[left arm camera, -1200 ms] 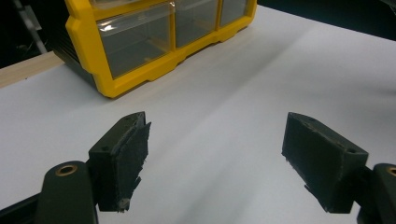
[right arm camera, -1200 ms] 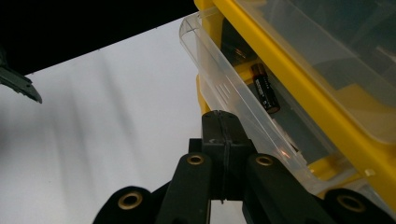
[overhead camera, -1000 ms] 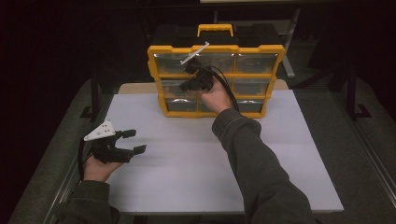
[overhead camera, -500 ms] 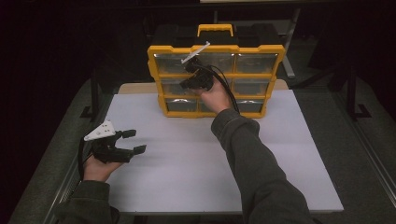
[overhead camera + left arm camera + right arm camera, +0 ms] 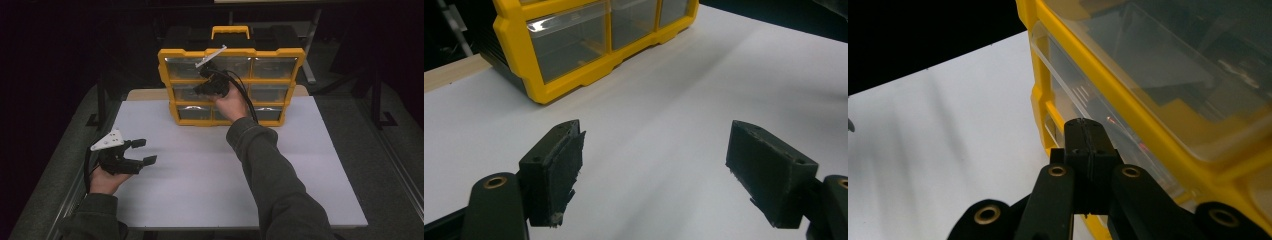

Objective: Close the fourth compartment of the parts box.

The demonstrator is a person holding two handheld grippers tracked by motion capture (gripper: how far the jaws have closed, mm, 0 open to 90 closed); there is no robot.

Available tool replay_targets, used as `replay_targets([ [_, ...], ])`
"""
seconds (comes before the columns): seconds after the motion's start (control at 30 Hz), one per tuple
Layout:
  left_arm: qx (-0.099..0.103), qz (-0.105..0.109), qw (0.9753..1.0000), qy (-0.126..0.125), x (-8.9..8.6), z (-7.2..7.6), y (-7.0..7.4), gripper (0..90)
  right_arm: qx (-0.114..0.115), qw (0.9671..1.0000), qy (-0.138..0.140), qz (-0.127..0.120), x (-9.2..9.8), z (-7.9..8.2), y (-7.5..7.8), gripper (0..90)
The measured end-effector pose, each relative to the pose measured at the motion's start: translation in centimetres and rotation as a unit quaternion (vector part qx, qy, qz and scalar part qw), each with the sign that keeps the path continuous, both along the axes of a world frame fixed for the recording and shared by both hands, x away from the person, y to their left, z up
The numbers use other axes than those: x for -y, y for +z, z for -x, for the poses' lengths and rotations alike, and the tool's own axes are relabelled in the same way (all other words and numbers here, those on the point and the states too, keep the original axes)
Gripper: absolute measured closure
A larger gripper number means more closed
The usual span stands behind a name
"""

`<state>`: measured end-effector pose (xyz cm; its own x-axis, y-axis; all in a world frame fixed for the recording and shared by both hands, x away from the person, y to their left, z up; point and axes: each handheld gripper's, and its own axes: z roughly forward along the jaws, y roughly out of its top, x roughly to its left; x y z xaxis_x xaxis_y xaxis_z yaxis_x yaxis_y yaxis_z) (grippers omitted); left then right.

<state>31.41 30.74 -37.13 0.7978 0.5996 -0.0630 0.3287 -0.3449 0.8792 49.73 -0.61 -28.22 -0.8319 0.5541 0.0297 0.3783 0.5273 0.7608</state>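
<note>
A yellow drawer organizer (image 5: pixel 287 55) with clear drawers stands upright at the back of the white table top (image 5: pixel 200 195). My right gripper (image 5: pixel 201 90) is pressed against the front of its middle row, left of centre. In the right gripper view the right gripper (image 5: pixel 1085 127) has its jaws closed together, their tip at the face of a clear drawer (image 5: pixel 1083 92); nothing shows between them. My left gripper (image 5: pixel 148 151) hovers over the table's left side, open and empty. In the left gripper view the left gripper (image 5: pixel 654 165) has its jaws wide apart, with the organizer (image 5: pixel 514 45) ahead.
The organizer has a yellow carry handle (image 5: pixel 230 30) on top. Bare wood (image 5: pixel 145 94) edges the table behind the white sheet. Dark surroundings lie beyond the table, with metal frame legs (image 5: pixel 102 100) at the left.
</note>
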Motion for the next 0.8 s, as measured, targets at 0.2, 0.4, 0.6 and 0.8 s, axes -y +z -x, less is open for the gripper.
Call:
replay_targets([
  [0.2,0.001,-0.001,1.0,0.0,0.0,-0.1,0.0,21.9,-0.016,0.9995,0.009,-0.025,0.8,0.4,0.2,85.0],
  [0.4,-0.002,0.004,1.0,0.0,0.2,-0.1,-0.2,21.9,-0.028,0.9987,0.019,-0.037,1.5,0.7,-0.2,77.8],
  [0.6,-0.005,0.003,1.0,0.001,0.4,-0.1,-0.2,21.9,-0.041,0.9971,0.019,-0.062,2.6,1.3,-0.3,70.8],
  [0.8,-0.008,-0.001,1.0,0.002,0.4,-0.2,-0.2,21.9,-0.044,0.9964,0.022,-0.069,3.7,1.8,-0.3,63.5],
])
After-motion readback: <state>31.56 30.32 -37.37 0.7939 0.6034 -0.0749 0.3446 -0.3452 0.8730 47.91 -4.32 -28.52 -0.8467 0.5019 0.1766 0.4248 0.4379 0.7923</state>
